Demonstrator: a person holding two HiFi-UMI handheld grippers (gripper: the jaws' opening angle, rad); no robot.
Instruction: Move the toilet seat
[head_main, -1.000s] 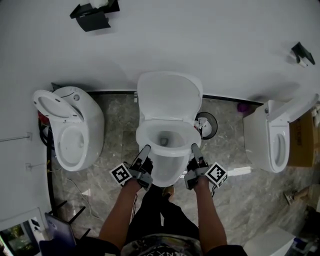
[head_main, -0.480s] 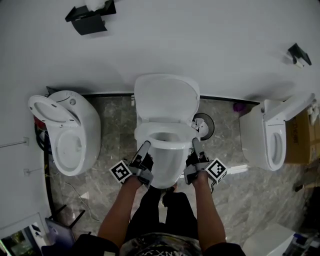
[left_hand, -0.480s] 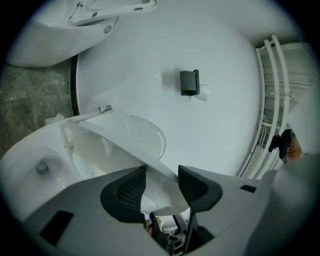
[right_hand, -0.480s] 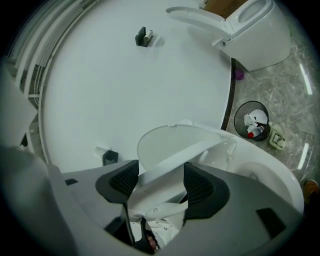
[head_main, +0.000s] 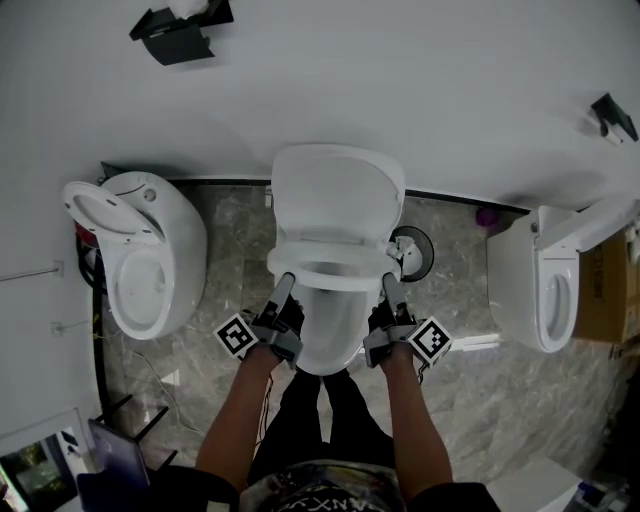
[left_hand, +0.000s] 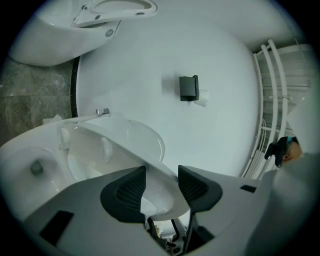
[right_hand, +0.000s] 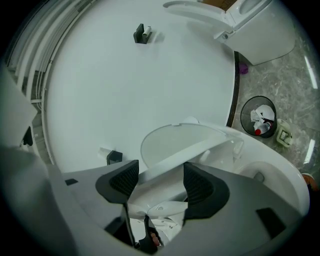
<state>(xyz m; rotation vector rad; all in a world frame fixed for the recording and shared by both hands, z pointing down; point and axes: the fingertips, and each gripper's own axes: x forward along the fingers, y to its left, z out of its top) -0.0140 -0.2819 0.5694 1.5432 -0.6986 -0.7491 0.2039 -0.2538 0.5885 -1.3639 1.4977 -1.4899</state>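
Middle toilet bowl (head_main: 330, 335) stands against the far wall (head_main: 420, 90), lid (head_main: 338, 195) upright against that wall.

Toilet seat (head_main: 376, 268): hinged at the far end and tilted, its near edge raised clear of the bowl rim. It sits between the bowl and the lid, touching neither at the front. The underside with its bumper pads shows in the left gripper view (left_hand: 127, 145). In the right gripper view the seat (right_hand: 200, 147) runs as a slanted white band in front of the lid.

Left gripper (head_main: 287, 283): on the seat's left edge, near the front. In its own view the gripper (left_hand: 160, 186) has the seat rim passing between the two dark pads, jaws clamped on it.

Right gripper (head_main: 388, 284): on the seat's right edge, opposite the left one. In its own view the gripper (right_hand: 160, 182) also has the seat edge between the pads, jaws clamped on it.

Surroundings:
- Second toilet (head_main: 150, 250) to the left, seat and lid up.
- Third toilet (head_main: 545, 285) to the right.
- Round waste bin (head_main: 414, 250) just right of the middle toilet.
- Black wall holder (head_main: 180, 35) at far left.
- Grey marbled floor (head_main: 230, 230).
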